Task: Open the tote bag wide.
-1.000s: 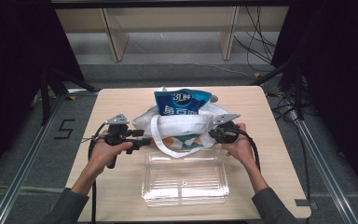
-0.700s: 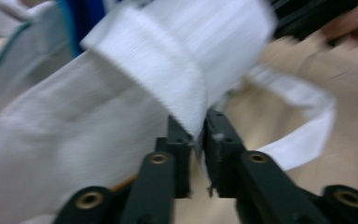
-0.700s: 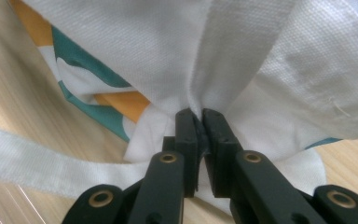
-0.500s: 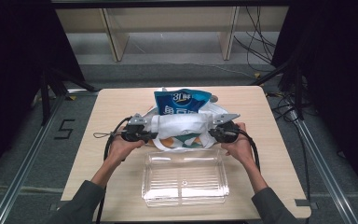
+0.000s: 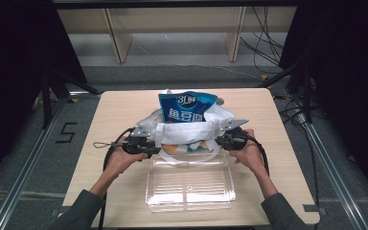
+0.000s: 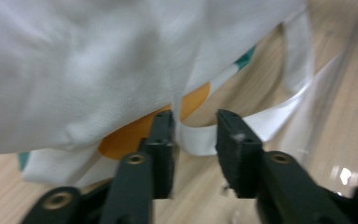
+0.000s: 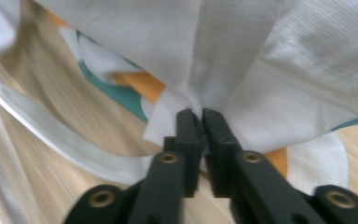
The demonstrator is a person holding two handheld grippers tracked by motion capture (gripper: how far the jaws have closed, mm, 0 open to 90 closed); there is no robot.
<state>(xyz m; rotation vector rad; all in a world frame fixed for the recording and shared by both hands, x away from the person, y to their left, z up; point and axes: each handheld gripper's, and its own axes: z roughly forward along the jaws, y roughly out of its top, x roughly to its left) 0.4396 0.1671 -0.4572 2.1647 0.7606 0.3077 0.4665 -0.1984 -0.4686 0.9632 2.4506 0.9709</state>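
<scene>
1. The counter (image 5: 110,120) is a light wooden top, and everything in hand sits on its middle.
2. A clear plastic container (image 5: 190,184) lies on the near half of the counter, between the person's forearms, its far rim just beside the bag.
3. The white cloth bag (image 5: 184,134), printed with orange and teal patches, sits on the counter just beyond the container. Its mouth is spread sideways between the two hands, and a white strap loops down toward the container's far edge.
4. A blue snack packet (image 5: 186,108) stands upright in the bag's far part, its top well above the cloth.
5. The left hand-held gripper (image 6: 193,135) is at the bag's left edge. Its jaws stand apart and have just been opening; a fold of white cloth hangs between them, touching the left pad, with the other pad clear of it.
6. The right hand-held gripper (image 7: 201,126) is at the bag's right edge, its jaws nearly together and pinching a gathered fold of the white cloth.
</scene>
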